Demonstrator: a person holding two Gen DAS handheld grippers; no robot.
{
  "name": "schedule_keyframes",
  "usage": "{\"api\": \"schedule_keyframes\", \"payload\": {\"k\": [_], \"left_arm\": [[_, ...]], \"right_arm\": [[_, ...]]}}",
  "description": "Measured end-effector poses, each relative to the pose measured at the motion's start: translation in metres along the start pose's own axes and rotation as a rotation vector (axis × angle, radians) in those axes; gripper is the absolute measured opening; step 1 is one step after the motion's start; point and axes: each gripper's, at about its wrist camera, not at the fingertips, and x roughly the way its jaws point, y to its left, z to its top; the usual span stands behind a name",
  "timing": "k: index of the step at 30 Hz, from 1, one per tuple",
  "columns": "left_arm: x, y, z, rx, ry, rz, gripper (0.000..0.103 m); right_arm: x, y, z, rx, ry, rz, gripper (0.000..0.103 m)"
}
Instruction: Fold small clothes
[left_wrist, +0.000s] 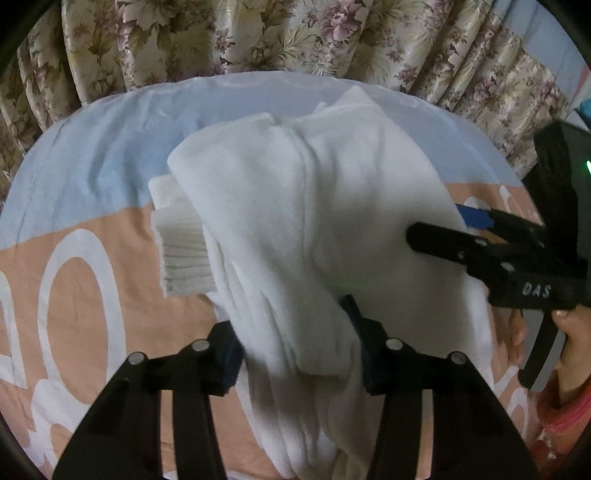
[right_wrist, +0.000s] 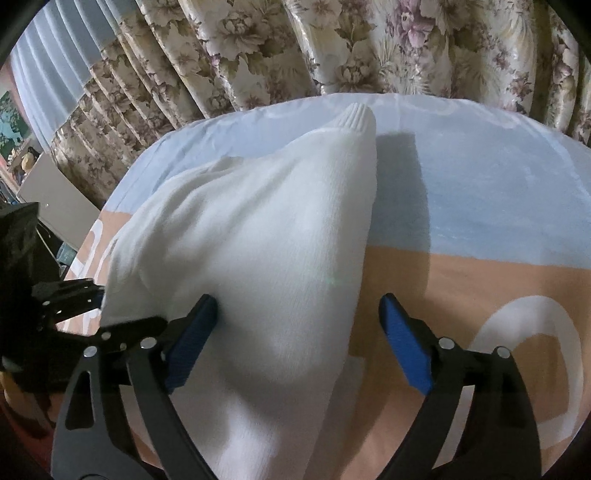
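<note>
Folding looks partway done: white garment (left_wrist: 295, 229) bunched above the bed (left_wrist: 85, 266), left gripper (left_wrist: 295, 354) clenched on it, right gripper (right_wrist: 299, 332) released (flattening remains, I judge).

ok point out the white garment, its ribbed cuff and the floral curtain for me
white garment (left_wrist: 295, 229), left wrist view, on the middle of the bunched body
ribbed cuff (left_wrist: 184, 258), left wrist view, on the ribbed band sticking out at the left
floral curtain (right_wrist: 332, 48), right wrist view, on a flowered fold behind the bed
</note>
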Motion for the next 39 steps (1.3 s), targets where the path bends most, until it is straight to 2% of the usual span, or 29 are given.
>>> {"api": "schedule_keyframes", "payload": {"k": [2,4,5,10,14,18,25,30,33,39], "left_arm": [[0.001,-0.006,0.001,0.028,0.002,0.036,0.051],[0.002,-0.008,0.001,0.042,0.002,0.050,0.051],[0.003,-0.006,0.001,0.042,0.003,0.048,0.051],[0.002,-0.007,0.002,0.057,-0.002,0.056,0.046],[-0.002,-0.006,0.004,0.049,-0.022,0.061,0.043],[-0.007,-0.005,0.006,0.017,-0.040,0.061,0.041],[-0.049,-0.019,0.016,0.007,-0.129,0.076,0.040],[-0.086,-0.058,0.012,0.045,-0.185,0.099,0.040],[-0.099,-0.090,0.000,0.057,-0.198,0.100,0.040],[-0.103,-0.156,-0.045,0.059,-0.187,0.073,0.041]], "right_arm": [[0.006,0.003,0.001,-0.028,0.022,-0.002,0.089],[0.008,0.008,0.003,-0.055,0.038,0.011,0.076],[0.008,0.009,0.004,-0.063,0.046,0.015,0.074],[0.003,0.030,0.010,-0.188,0.052,0.000,0.039],[-0.001,0.043,0.008,-0.283,0.018,-0.050,0.034],[-0.018,0.057,0.005,-0.354,-0.066,-0.066,0.032],[-0.067,0.074,0.011,-0.414,-0.196,-0.066,0.032],[-0.120,0.069,0.000,-0.428,-0.258,-0.092,0.032],[-0.152,0.061,-0.019,-0.429,-0.267,-0.111,0.032],[-0.198,0.032,-0.076,-0.413,-0.213,-0.118,0.033]]}}
